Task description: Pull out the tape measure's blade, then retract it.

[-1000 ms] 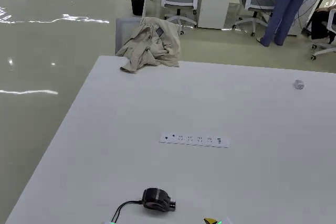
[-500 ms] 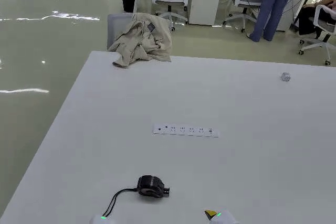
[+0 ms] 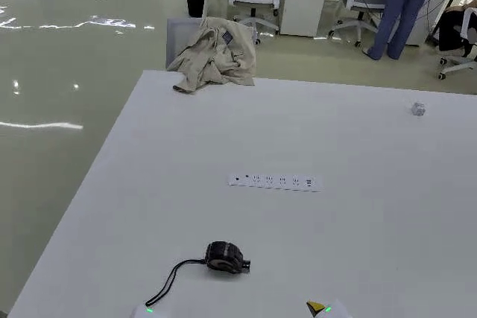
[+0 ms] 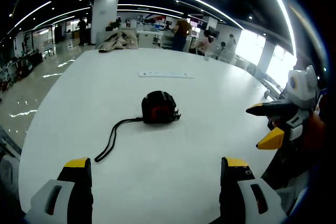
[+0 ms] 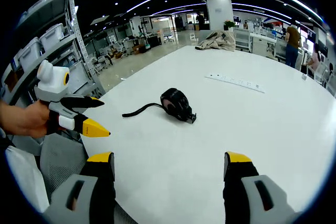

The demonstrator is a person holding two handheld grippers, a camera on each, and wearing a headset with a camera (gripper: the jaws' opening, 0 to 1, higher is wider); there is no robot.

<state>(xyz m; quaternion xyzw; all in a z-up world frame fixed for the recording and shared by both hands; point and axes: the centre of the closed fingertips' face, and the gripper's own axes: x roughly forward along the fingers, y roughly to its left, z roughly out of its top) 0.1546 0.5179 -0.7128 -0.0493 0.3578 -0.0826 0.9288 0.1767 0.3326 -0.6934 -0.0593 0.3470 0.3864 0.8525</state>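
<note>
The black tape measure (image 3: 226, 257) lies on the white table (image 3: 358, 243) near its front edge. Its blade is in, and its black wrist strap (image 3: 168, 288) curls off to the left. My left gripper (image 4: 156, 163) is open, short of the tape measure (image 4: 159, 107) and touching nothing. My right gripper (image 5: 168, 157) is open too, with the tape measure (image 5: 177, 103) ahead of it. Each gripper appears in the other's view, the right gripper (image 4: 265, 125) and the left gripper (image 5: 100, 115), both held in a hand with jaws apart. Slivers of both show at the bottom of the head view.
A white power strip (image 3: 273, 182) lies flat mid-table beyond the tape measure. A beige jacket (image 3: 215, 56) hangs over a chair at the far edge. A small crumpled object (image 3: 418, 109) sits far right. A person (image 3: 406, 5) stands among office chairs behind.
The head camera has shifted, so the whole picture has moved. The tape measure keeps its place relative to the power strip. Both grippers stay at the bottom edge.
</note>
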